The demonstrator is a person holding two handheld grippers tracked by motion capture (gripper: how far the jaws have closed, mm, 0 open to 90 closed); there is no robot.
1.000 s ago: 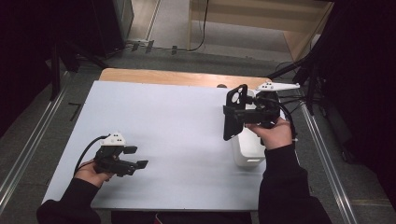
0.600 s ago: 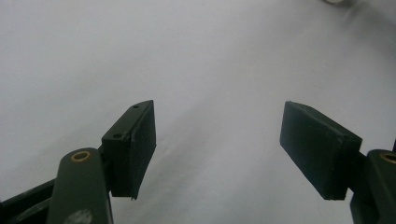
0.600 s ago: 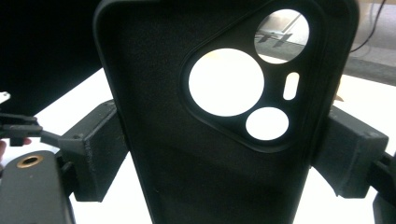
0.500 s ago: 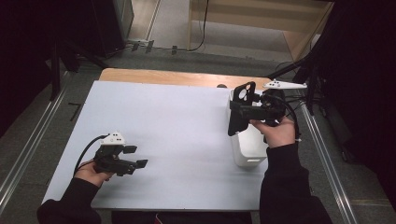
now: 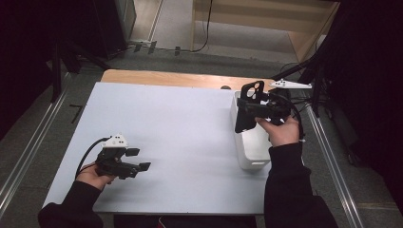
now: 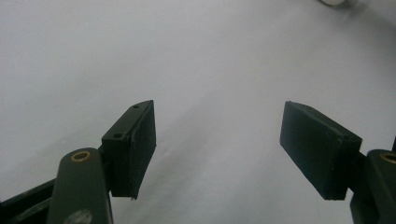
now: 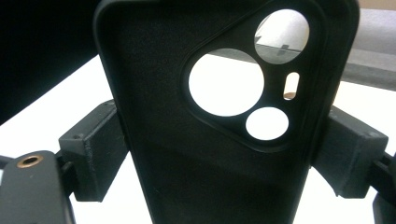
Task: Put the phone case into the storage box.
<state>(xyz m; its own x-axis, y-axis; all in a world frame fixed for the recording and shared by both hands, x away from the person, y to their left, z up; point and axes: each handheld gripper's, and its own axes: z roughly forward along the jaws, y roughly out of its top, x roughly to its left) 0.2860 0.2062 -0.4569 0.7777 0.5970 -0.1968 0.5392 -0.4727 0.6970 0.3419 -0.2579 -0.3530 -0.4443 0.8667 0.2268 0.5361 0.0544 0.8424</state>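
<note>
A black phone case with round camera cut-outs hangs upright above the white bin at the table's right side. My right gripper is shut on it; in the right gripper view the case stands between the two pads, which press on its long edges. My left gripper rests low over the white table at the front left. Its jaws stand open, and in the left gripper view its pads have only bare table between them.
The white bin stands near the table's right edge, under the case. A wooden strip runs along the table's far edge. Metal rails flank the table on both sides, and cables trail on the floor behind it.
My right hand has shifted slightly to the right with the case, so the case now hangs over the bin's far end. The left hand has stayed put.
</note>
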